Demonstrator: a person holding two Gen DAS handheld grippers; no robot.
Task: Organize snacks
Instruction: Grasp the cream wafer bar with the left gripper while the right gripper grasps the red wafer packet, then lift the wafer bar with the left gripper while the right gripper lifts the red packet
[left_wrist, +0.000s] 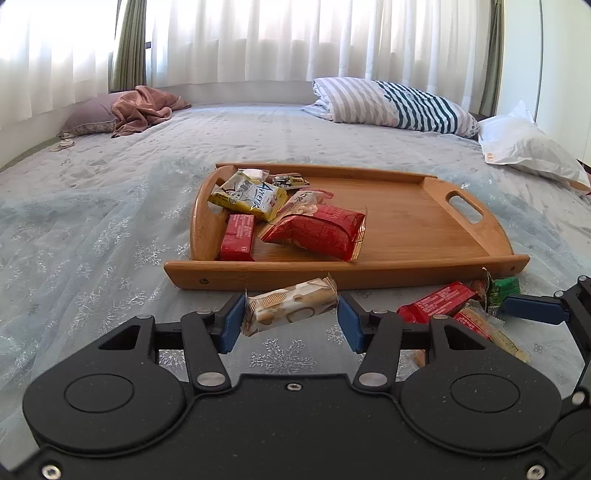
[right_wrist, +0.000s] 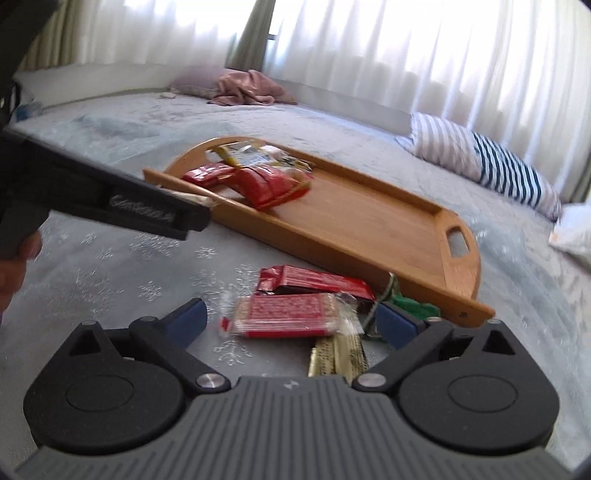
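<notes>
My left gripper (left_wrist: 291, 313) is shut on a beige biscuit pack (left_wrist: 291, 308), held just above the bed in front of the wooden tray (left_wrist: 332, 278). At the tray's left end lie a yellow pack (left_wrist: 247, 195), a red bag (left_wrist: 317, 229) and a red bar (left_wrist: 238, 238). My right gripper (right_wrist: 290, 313) stands wide open around a red wafer pack (right_wrist: 288, 317) lying on the bed, pads apart from it. A dark red bar (right_wrist: 314, 282), a green pack (right_wrist: 413, 306) and a gold pack (right_wrist: 338, 356) lie around it. The tray (right_wrist: 351, 229) is just beyond.
Everything sits on a pale patterned bedspread (left_wrist: 92, 221). A striped pillow (left_wrist: 391, 103), a white bag (left_wrist: 524, 147) and a pink blanket (left_wrist: 144, 107) lie at the far side by the curtains. The left gripper's black housing (right_wrist: 110, 201) crosses the right wrist view.
</notes>
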